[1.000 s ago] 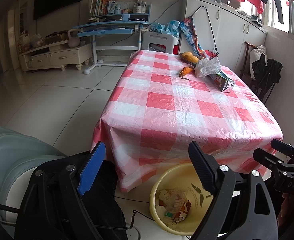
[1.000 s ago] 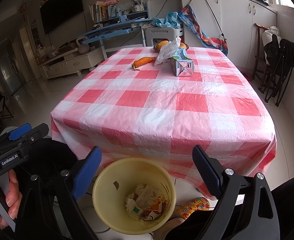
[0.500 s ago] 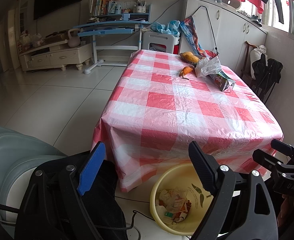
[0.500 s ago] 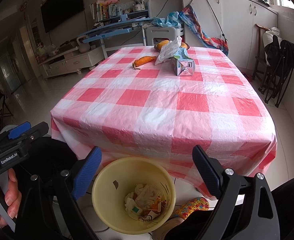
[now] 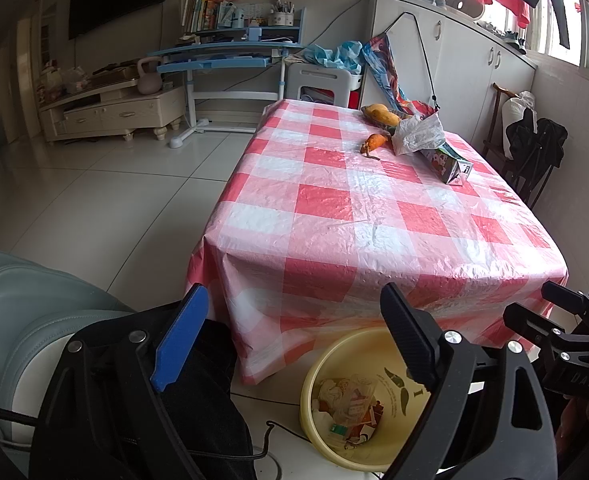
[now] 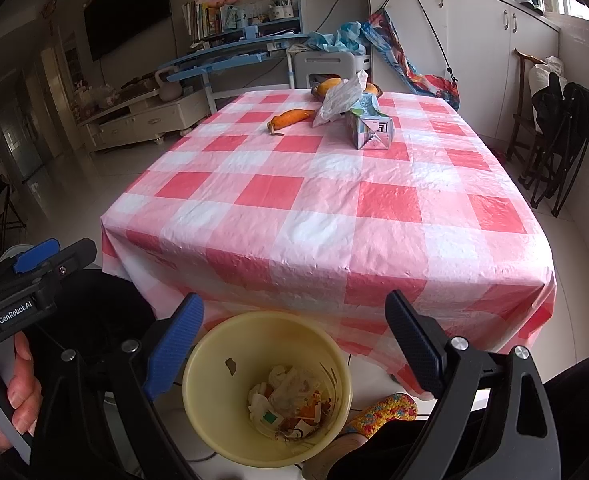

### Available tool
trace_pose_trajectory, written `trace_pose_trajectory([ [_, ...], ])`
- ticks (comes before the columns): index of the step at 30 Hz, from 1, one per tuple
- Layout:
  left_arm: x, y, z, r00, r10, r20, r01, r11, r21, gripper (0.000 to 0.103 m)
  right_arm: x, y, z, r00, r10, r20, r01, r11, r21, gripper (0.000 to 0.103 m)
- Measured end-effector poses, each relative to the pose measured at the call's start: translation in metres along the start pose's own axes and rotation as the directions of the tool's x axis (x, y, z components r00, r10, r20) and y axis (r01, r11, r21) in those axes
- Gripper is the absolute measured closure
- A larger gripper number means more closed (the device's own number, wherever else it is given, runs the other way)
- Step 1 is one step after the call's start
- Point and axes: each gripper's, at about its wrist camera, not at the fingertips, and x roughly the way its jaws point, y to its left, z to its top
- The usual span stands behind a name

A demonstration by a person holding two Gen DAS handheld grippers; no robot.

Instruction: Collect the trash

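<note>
A yellow trash bin (image 6: 214, 364) with paper scraps inside stands on the floor at the table's near edge; it also shows in the left wrist view (image 5: 318, 412). On the far part of the checked table lie a crumpled plastic bag (image 6: 340, 98), a milk carton (image 6: 370, 128) on its side and a carrot (image 6: 292, 118); these also show in the left wrist view: the bag (image 5: 416, 134), the carton (image 5: 448, 164), the carrot (image 5: 374, 143). My left gripper (image 5: 294, 340) is open and empty, low before the table. My right gripper (image 6: 294, 344) is open and empty above the bin.
The red-and-white checked tablecloth (image 6: 334, 208) hangs over the table's edge. A mango (image 5: 380, 114) sits at the far end. A pale cushioned seat (image 5: 18, 312) is at my left. Folded chairs (image 6: 554, 128) stand to the right, a desk and TV cabinet at the back.
</note>
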Motion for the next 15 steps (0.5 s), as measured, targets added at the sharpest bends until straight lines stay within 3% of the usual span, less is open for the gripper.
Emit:
trace_pose_trajectory([
  [15,-0.0003,0.0006,0.0005,1.0,0.0,0.0,0.0,1.0,-0.001,0.018,0.0004,0.0016,-0.0001,1.0,-0.001,-0.002,0.001,1.0,-0.002,0.014],
])
